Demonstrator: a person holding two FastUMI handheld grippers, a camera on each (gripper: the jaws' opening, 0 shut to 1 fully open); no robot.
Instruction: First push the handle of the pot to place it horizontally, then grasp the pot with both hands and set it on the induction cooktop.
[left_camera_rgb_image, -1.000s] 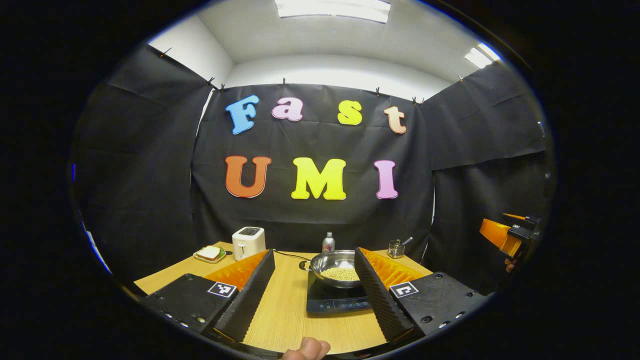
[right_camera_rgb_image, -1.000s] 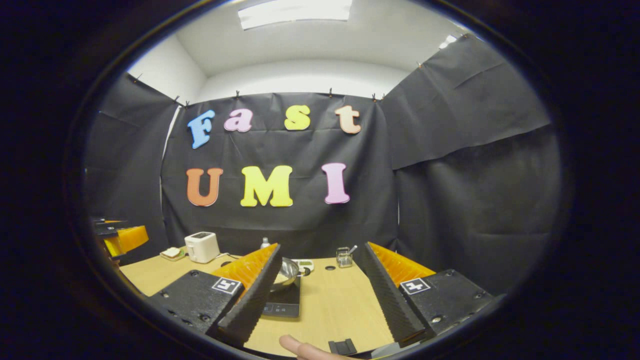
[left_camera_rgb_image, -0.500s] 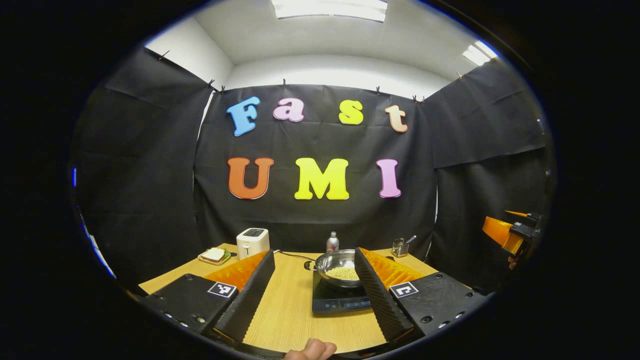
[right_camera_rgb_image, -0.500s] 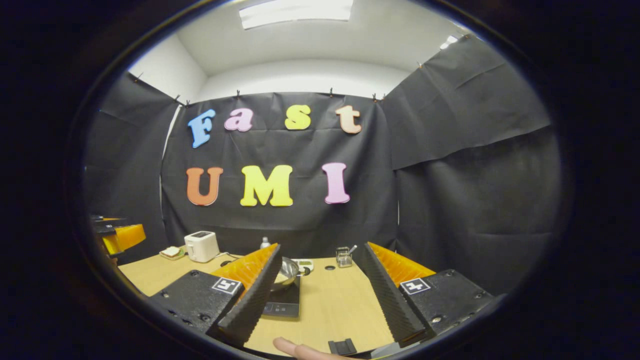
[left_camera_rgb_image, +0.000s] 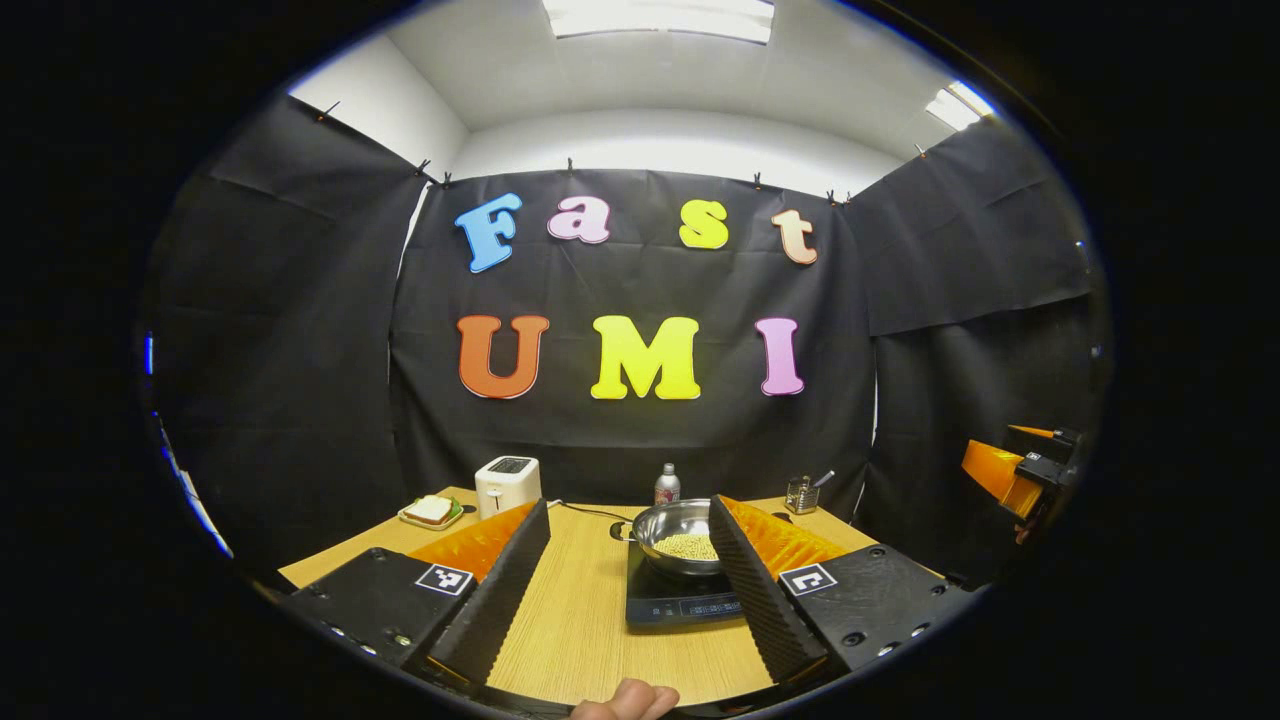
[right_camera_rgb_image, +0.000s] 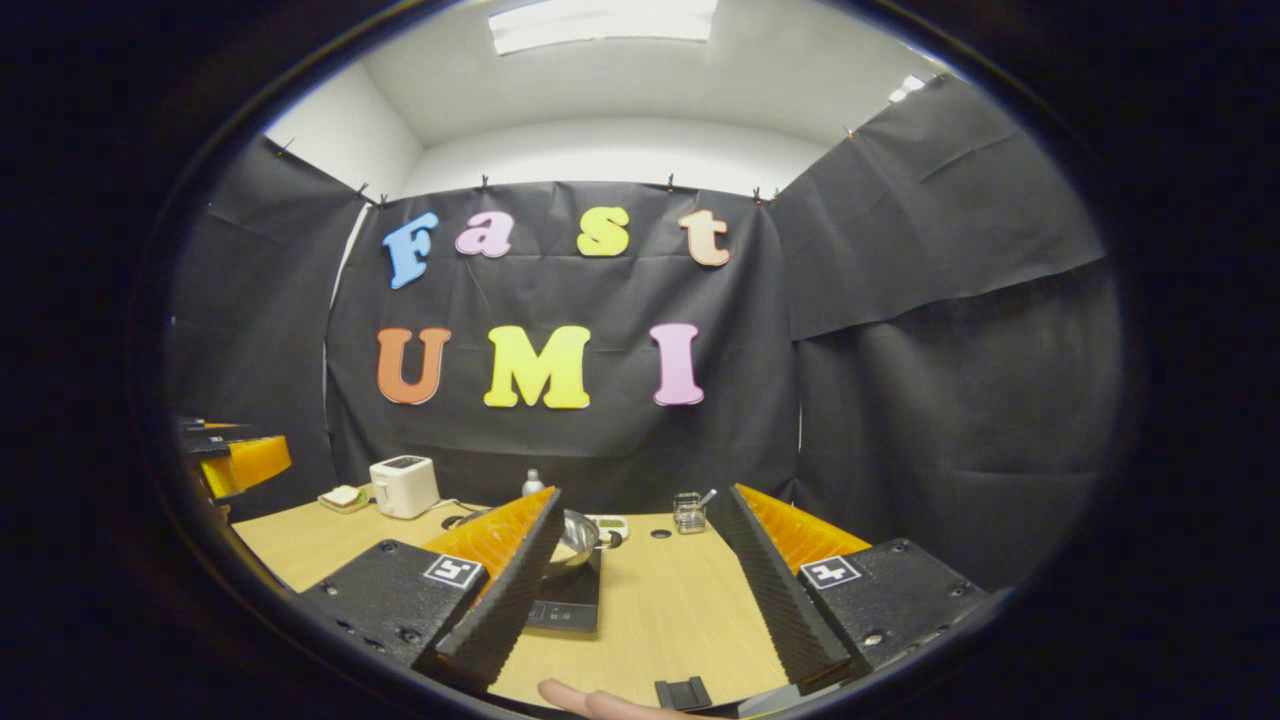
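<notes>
- We see both grippers, left (left_camera_rgb_image: 628, 545) and right (right_camera_rgb_image: 640, 530), with jaws spread, gripping nothing, held back from the tabletop (left_camera_rgb_image: 580, 620).
- The pot (left_camera_rgb_image: 680, 532) sits on the cooktop (left_camera_rgb_image: 680, 600); a dark stub at its left rim points left, its handle axis unclear.
- Toaster (left_camera_rgb_image: 507, 484), bottle (left_camera_rgb_image: 666, 485) and black cloth walls stand behind.

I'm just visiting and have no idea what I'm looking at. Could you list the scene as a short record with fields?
setting: light wooden table in a booth
pot: shiny steel pot holding pale grains, sitting on the cooktop
cooktop: flat black induction cooktop
left gripper: open, holding nothing
right gripper: open, holding nothing
back of table: white toaster, sandwich on a small plate, small bottle
</notes>
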